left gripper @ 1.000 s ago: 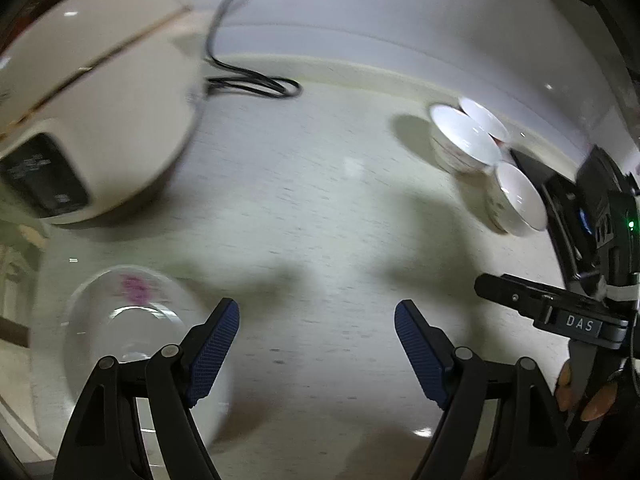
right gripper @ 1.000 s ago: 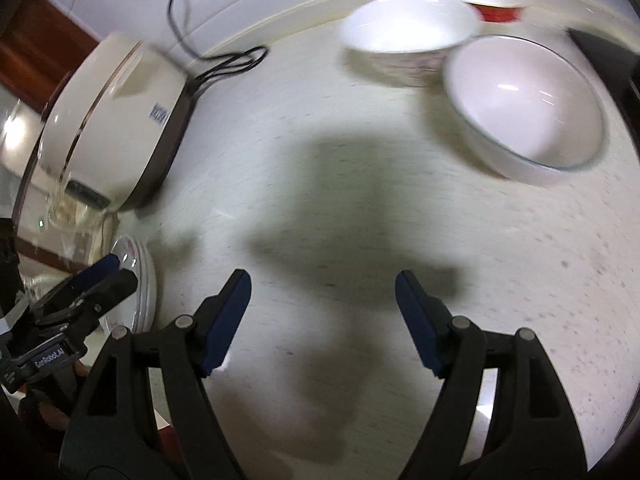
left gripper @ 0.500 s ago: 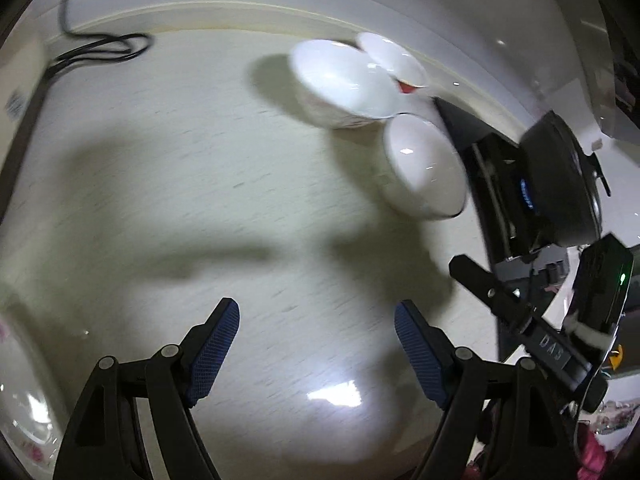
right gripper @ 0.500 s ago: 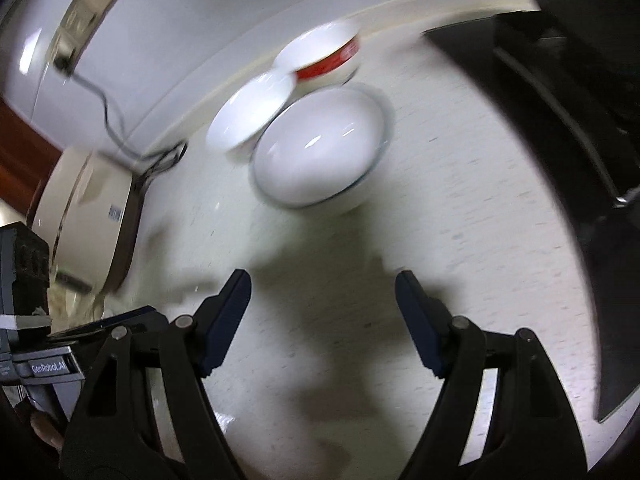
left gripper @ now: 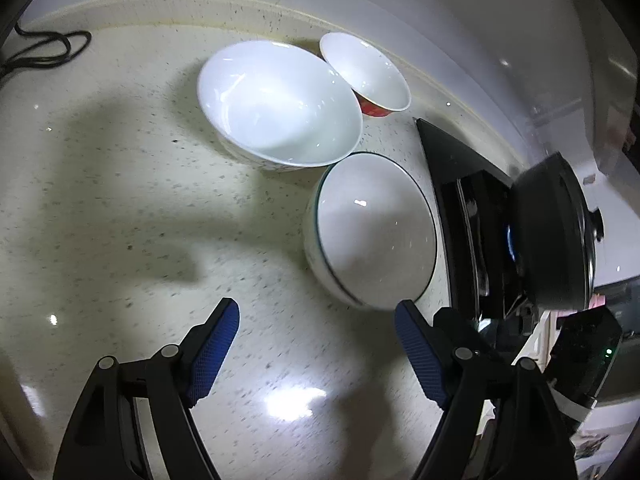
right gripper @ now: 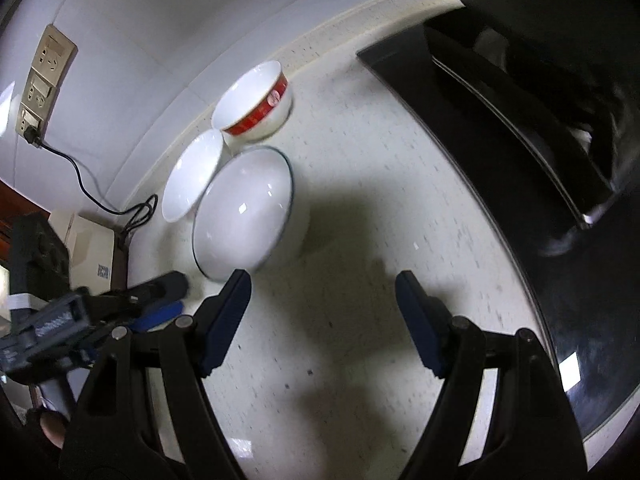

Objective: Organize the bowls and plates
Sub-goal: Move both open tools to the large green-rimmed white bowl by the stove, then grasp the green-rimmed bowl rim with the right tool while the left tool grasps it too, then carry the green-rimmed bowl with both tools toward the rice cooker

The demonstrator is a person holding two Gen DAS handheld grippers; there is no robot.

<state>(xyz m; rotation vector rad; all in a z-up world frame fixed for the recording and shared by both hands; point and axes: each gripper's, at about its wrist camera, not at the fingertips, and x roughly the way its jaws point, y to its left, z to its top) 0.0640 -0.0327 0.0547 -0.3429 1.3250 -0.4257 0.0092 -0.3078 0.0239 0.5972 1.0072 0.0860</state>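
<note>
Grippers come first: the left gripper (left gripper: 316, 334) and the right gripper (right gripper: 322, 304) are both spread wide with nothing between the pads, just in front of the blue-rimmed bowl (left gripper: 372, 228). This bowl touches the big white bowl (left gripper: 280, 104), and behind them, near the wall, stands the red-banded bowl (left gripper: 366, 76). Because the three bowls are so tight together and a stove (left gripper: 472, 208) with a dark pot (left gripper: 556, 232) is just beside, a careless grip on one rim could knock a neighbour or chip it.
</note>
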